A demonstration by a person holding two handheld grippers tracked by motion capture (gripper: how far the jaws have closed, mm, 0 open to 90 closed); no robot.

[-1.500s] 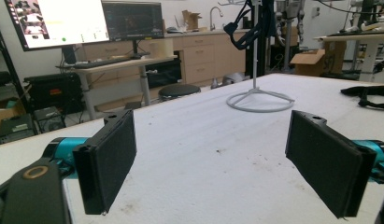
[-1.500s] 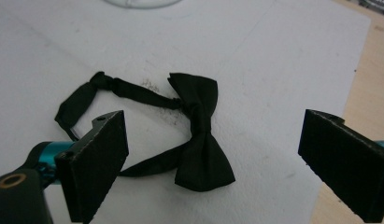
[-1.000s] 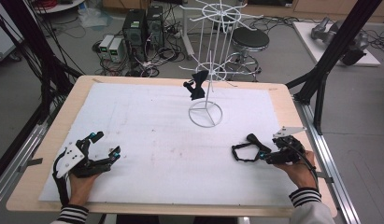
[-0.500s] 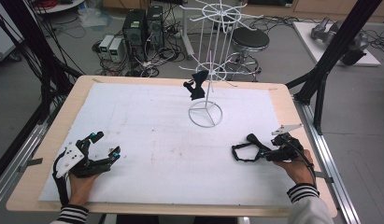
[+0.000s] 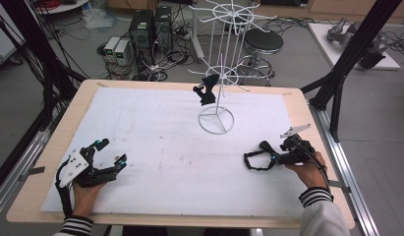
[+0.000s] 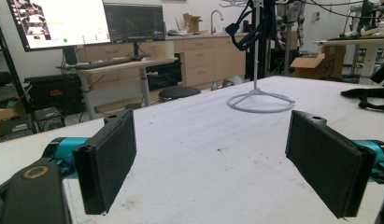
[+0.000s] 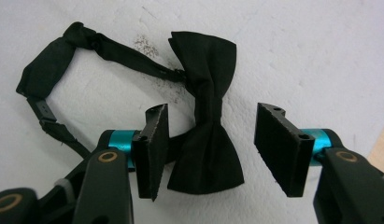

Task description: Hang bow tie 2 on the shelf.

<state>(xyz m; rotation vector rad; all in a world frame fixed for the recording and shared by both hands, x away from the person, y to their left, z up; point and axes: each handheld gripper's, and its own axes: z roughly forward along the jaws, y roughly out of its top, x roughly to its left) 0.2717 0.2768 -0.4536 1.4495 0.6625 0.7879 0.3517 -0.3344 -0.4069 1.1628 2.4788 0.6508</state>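
A black bow tie lies flat on the white table cover, its strap looped off to one side. My right gripper is open, one jaw on each side of the bow and neither pad pressing it. From above, that gripper is at the right of the table with the bow tie at its tips. Near the front left, my left gripper rests open with nothing between its pads. A second black bow tie hangs on the white wire rack.
The rack's ring base stands at the table's far middle, its post and hooked arms rising above. Black frame posts flank the table. Computers, cables and a stool sit on the floor beyond the far edge.
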